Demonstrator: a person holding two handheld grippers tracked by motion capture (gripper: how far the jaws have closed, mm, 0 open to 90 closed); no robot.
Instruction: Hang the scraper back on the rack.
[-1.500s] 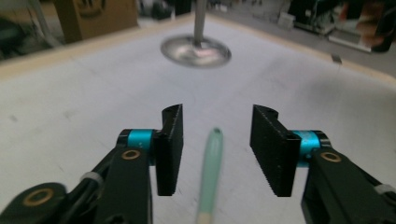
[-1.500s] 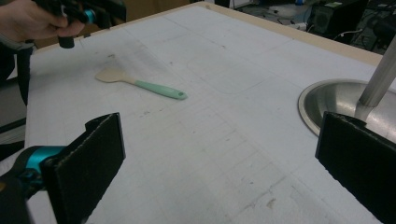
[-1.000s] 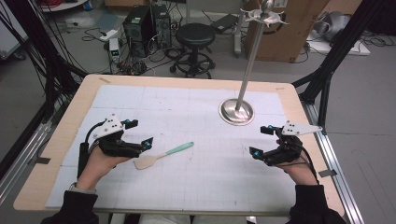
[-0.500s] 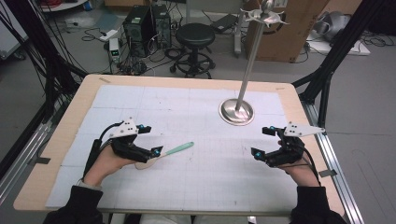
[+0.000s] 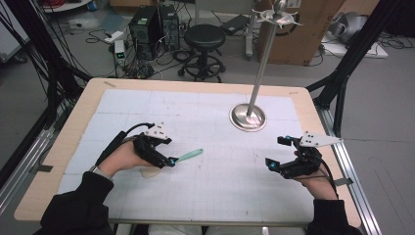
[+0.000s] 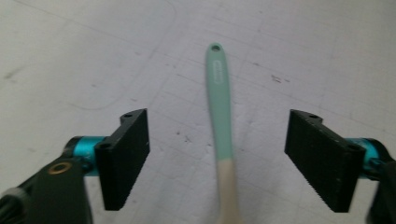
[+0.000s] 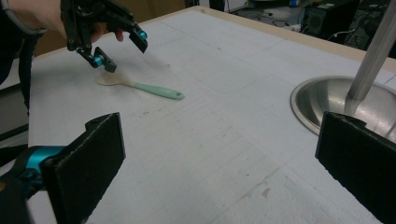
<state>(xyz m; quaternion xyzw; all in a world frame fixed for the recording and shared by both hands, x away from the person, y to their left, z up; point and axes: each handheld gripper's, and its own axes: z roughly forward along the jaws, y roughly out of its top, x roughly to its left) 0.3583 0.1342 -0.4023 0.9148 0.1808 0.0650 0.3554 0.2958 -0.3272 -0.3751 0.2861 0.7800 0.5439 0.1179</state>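
Observation:
A spatula (image 5: 183, 156) with a mint-green handle and a cream blade lies flat on the white mat. My left gripper (image 5: 169, 155) is open and hovers right over it, jaws straddling the handle. Between those jaws, in the left gripper view, runs the spatula (image 6: 220, 112), green handle pointing away and cream blade toward the camera, with neither pad touching it. My right gripper (image 5: 276, 152) is open and holds nothing, low over the mat at the right. From there the spatula (image 7: 149, 87) and the left gripper (image 7: 119, 49) above its blade show far off.
A metal stand (image 5: 248, 116) with a round base and a tall pole rises at the back right of the mat (image 5: 215, 186); its base (image 7: 322, 100) lies close ahead of the right gripper. The wooden table edge (image 5: 63, 142) frames the mat.
My left gripper has moved right and forward from beside the spatula's blade to over the spatula, and now straddles it. The right gripper has barely shifted.

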